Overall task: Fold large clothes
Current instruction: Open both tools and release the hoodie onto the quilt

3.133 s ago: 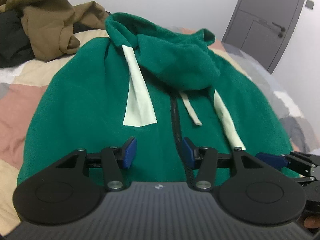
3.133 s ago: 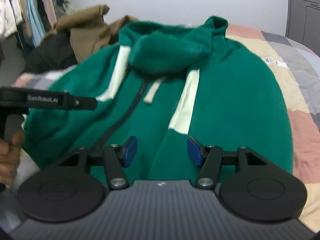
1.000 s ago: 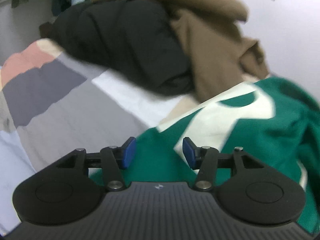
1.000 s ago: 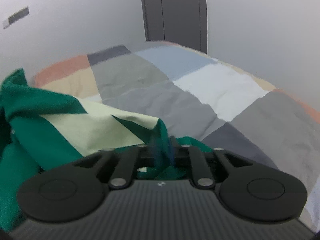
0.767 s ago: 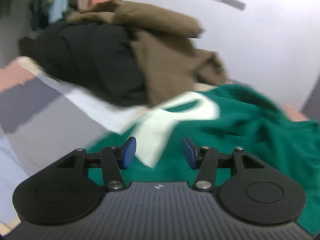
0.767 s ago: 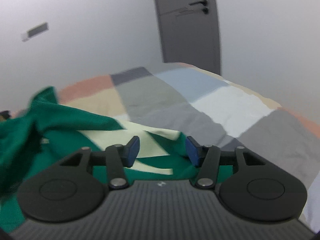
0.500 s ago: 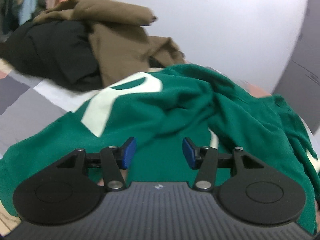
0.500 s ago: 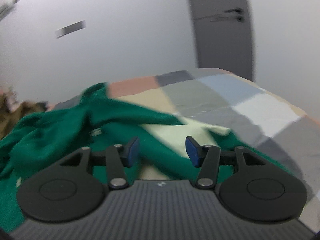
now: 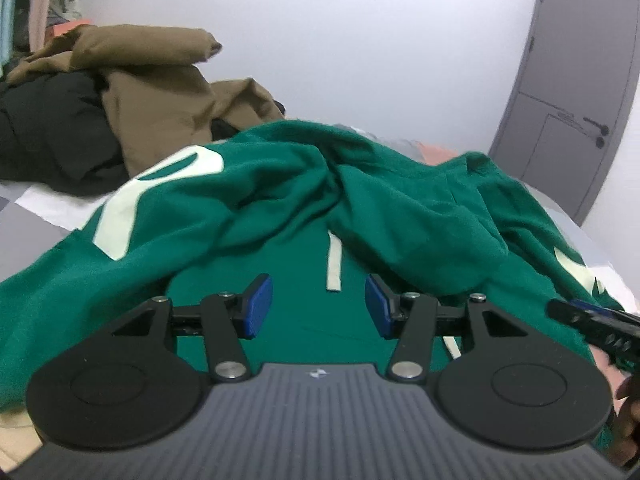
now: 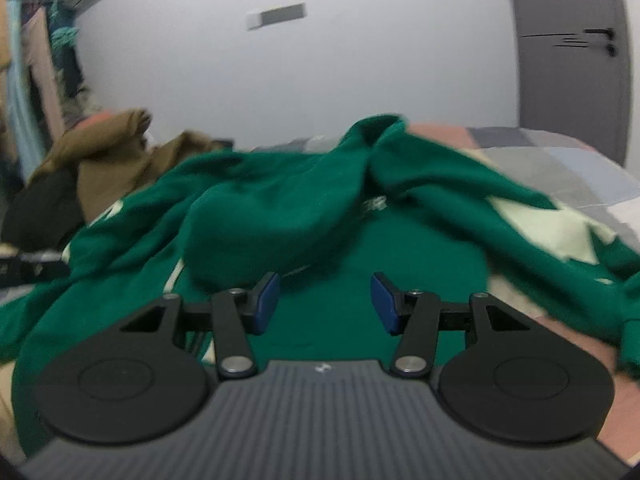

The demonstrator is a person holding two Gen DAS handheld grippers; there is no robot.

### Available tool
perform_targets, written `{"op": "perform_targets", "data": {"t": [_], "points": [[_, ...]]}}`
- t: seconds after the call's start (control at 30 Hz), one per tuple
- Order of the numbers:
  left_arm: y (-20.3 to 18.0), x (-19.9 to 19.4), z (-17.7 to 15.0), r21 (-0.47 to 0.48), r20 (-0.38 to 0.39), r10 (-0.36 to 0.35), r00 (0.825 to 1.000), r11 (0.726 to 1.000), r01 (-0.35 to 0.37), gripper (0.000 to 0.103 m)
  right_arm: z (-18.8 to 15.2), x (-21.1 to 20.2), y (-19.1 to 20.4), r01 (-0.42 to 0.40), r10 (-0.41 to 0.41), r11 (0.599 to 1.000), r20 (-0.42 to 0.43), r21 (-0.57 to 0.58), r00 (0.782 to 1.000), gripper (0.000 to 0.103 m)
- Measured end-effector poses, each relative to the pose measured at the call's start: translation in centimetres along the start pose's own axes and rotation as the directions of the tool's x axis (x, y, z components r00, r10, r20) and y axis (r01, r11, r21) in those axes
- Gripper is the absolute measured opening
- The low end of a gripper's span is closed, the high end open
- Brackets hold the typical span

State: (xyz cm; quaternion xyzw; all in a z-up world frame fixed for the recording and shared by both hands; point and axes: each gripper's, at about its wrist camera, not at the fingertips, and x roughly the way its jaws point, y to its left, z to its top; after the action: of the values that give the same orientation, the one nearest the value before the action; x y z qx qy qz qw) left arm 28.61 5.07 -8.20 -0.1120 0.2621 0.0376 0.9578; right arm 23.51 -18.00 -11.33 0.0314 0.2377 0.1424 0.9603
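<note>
Now the green hoodie (image 9: 280, 200) lies rumpled on the patchwork bedspread (image 10: 560, 148), sleeves thrown across its front, while the left gripper (image 9: 319, 306) and right gripper (image 10: 325, 303) hover over it, both half open and empty, the right's jaws having just parted.

Right wrist view motion-blurred throughout; door (image 10: 568, 52) handle smeared into streaks. Green hoodie (image 9: 280, 200): both sleeves folded across the chest cover most of the front; only a short length of drawstring (image 9: 333, 264) visible. Hoodie cut off at left frame edge. Black garment (image 9: 52, 132) partly buried under brown garment (image 9: 160, 92). Right claw (image 9: 592, 322) clipped by frame edge.
</note>
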Motion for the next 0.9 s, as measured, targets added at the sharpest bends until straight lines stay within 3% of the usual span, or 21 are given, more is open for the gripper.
{"op": "perform_targets", "data": {"t": [0.17,0.27,0.5,0.63,0.73,0.83,0.9], "points": [[-0.3,1.6,-0.5,-0.002,-0.039,-0.015,0.999,1.000,0.015,0.057,-1.2,2.4,1.8,-0.036,0.036,0.999,-0.038,-0.016,0.999,0.053],[0.2,2.5,-0.6,-0.028,-0.063,-0.026,0.998,0.999,0.024,0.057,-1.4,4.3,2.4,-0.052,0.052,0.999,-0.053,0.000,0.997,0.088],[3.4,4.3,-0.6,-0.133,-0.110,-0.073,0.991,0.989,0.058,0.058,-1.9,8.7,2.8,-0.043,0.053,0.995,-0.106,0.090,0.993,0.089],[4.4,5.7,-1.2,-0.170,-0.128,-0.095,0.987,0.983,0.072,0.058,-1.2,11.7,3.4,-0.033,0.040,0.996,-0.079,0.088,0.996,0.089],[4.7,6.3,-1.7,-0.171,-0.129,-0.099,0.987,0.982,0.076,0.058,-0.4,13.8,4.1,-0.085,0.090,0.991,-0.047,0.102,0.995,0.089],[5.0,6.7,-1.7,-0.181,-0.125,-0.103,0.987,0.980,0.079,0.058,1.0,15.8,5.4,-0.075,0.076,0.996,-0.019,0.046,0.997,0.089],[5.3,6.7,-1.5,-0.182,-0.117,-0.111,0.987,0.979,0.089,0.058,2.2,17.6,5.7,-0.070,0.071,0.997,-0.045,0.037,0.996,0.075]]}}
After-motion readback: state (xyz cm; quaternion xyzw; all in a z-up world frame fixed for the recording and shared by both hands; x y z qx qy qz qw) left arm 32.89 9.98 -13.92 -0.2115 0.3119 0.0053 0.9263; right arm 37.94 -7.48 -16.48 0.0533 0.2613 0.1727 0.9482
